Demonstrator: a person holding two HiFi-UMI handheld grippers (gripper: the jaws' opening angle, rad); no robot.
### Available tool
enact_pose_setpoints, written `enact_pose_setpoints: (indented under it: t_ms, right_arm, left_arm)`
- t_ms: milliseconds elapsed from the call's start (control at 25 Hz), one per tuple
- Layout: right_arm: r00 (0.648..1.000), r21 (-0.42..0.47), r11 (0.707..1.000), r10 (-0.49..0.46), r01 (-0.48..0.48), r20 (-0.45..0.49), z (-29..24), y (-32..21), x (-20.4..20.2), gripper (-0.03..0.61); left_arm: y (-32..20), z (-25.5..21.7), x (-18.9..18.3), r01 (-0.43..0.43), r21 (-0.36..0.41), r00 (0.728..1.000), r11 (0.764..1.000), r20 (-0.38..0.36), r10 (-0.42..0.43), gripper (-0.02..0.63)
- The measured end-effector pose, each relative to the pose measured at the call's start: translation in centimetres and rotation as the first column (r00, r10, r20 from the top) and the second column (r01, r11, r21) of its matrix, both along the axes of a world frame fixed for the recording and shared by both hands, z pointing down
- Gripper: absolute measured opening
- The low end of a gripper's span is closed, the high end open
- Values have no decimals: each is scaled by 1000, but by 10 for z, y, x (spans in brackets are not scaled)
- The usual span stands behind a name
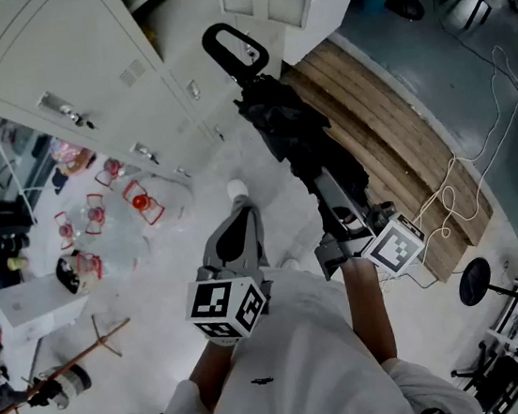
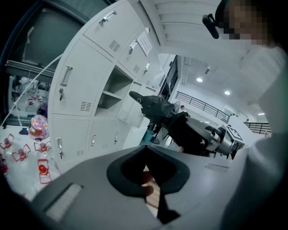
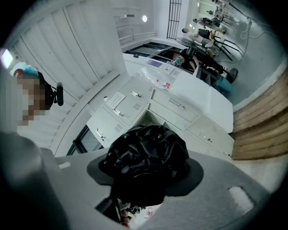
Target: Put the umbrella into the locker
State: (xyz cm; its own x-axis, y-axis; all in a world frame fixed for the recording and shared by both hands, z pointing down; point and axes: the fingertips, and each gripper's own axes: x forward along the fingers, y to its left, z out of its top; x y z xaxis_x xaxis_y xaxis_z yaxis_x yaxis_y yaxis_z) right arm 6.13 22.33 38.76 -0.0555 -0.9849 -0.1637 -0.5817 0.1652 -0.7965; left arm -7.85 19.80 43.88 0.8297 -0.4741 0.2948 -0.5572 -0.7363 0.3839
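A folded black umbrella [image 1: 276, 123] sticks out ahead of my right gripper [image 1: 333, 196], which is shut on its bunched fabric. Its looped black handle [image 1: 236, 48] points toward the grey lockers [image 1: 62, 76]. In the right gripper view the umbrella [image 3: 146, 157] fills the space between the jaws of the right gripper [image 3: 148, 177], with an open locker compartment [image 3: 150, 120] just beyond. My left gripper [image 1: 239, 215] hangs beside it to the left, shut and empty. The left gripper view shows the umbrella [image 2: 157, 110] level in front of an open compartment [image 2: 114, 90].
A wooden platform [image 1: 392, 136] lies to the right of the umbrella, with a white cable [image 1: 480, 163] trailing over it. Red-and-clear items [image 1: 99, 213] are scattered on the floor by the lockers. A round black stand base [image 1: 474, 282] sits at lower right.
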Motion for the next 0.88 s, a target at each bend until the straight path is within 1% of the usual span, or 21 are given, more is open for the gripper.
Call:
enact_pose_setpoints:
  t_ms: [80,160,240,320,560,720,880]
  right_arm:
    - [1000,-46,999,6,-5,20,7,41,-13,259]
    - [1000,-87,996,12,-10,19,10,78,-28,259]
    - [1000,-107,994,10,-10,1,9,104,-39,259]
    - [1000,-112,994,7,-8,-5,7,117,-47,259]
    - [1000,-128,991,19,-22,-22,9,138,-64,259]
    - [1000,-125,992,21,-23,-20,10,132,-75,262]
    - [999,-160,986,39,-43,-28,12,117,-83,262]
  left_arm:
    - [31,-9,-15,10,-11,1000,1000,4,-10,17]
    - [56,-18,-28,15,-10,1000,1000,10,-15,18]
    - [69,-25,-34,14,3,1000,1000,11,-14,18]
    - [75,-30,-37,9,17,1000,1000,10,-9,17]
    - [84,-33,-45,-7,19,1000,1000,7,6,17]
    - [79,-30,-48,-39,12,999,999,9,39,17]
    - [64,-37,-49,-61,18,998,998,-4,61,17]
